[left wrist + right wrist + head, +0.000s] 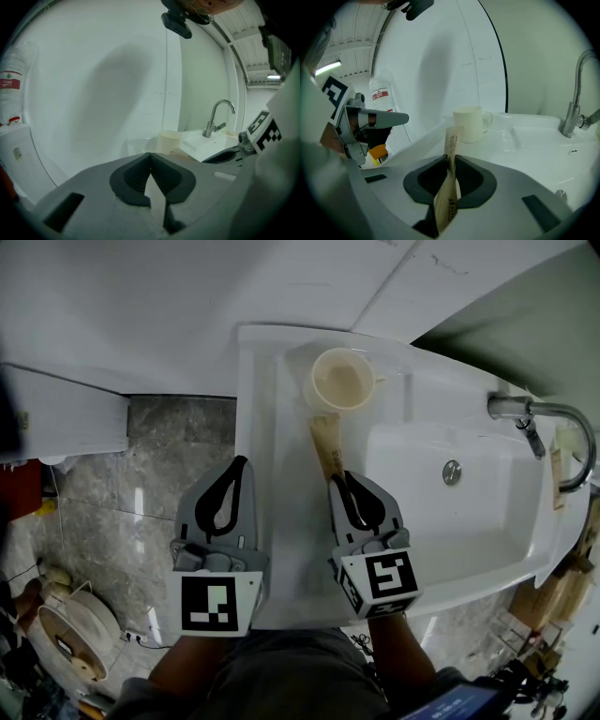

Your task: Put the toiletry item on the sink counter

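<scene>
One sachet [453, 138] within right tool [449, 158]

Head view looks steeply down — both gripper views skim the sink counter [267, 427].

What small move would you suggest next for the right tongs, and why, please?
Probably lower the right tongs a little toward the sink counter, short of the cup. They are shut on the tan packet, whose free end appears to stand clear of the counter in the right gripper view, so opening now might drop it.
</scene>
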Demonstrator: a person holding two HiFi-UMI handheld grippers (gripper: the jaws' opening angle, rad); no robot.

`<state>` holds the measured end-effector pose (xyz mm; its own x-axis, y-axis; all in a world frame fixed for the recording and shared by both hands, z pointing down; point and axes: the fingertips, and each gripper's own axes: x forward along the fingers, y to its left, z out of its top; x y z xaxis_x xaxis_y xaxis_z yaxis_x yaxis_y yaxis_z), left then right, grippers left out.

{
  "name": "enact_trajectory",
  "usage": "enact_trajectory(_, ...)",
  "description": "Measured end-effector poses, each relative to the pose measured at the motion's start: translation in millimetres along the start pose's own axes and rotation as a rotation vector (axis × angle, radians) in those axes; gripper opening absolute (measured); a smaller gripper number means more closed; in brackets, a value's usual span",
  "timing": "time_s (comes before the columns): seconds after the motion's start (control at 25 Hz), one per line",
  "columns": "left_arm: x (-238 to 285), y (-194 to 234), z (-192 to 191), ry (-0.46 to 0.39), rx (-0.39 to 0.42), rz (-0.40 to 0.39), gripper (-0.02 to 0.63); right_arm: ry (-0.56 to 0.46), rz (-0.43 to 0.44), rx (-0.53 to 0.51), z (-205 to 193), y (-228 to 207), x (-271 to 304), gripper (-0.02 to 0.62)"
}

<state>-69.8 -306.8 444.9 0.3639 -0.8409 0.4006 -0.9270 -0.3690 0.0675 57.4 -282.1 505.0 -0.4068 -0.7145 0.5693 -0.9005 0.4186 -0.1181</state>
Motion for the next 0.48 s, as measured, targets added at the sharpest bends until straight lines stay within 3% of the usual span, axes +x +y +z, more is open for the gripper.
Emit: enact_trajectory(0.48, -4.8, 4.0, 2.6, -0.012, -0.011, 0.01, 0.011, -0.015, -0.001, -0.007, 6.7, 5.4, -0.4, 0.038)
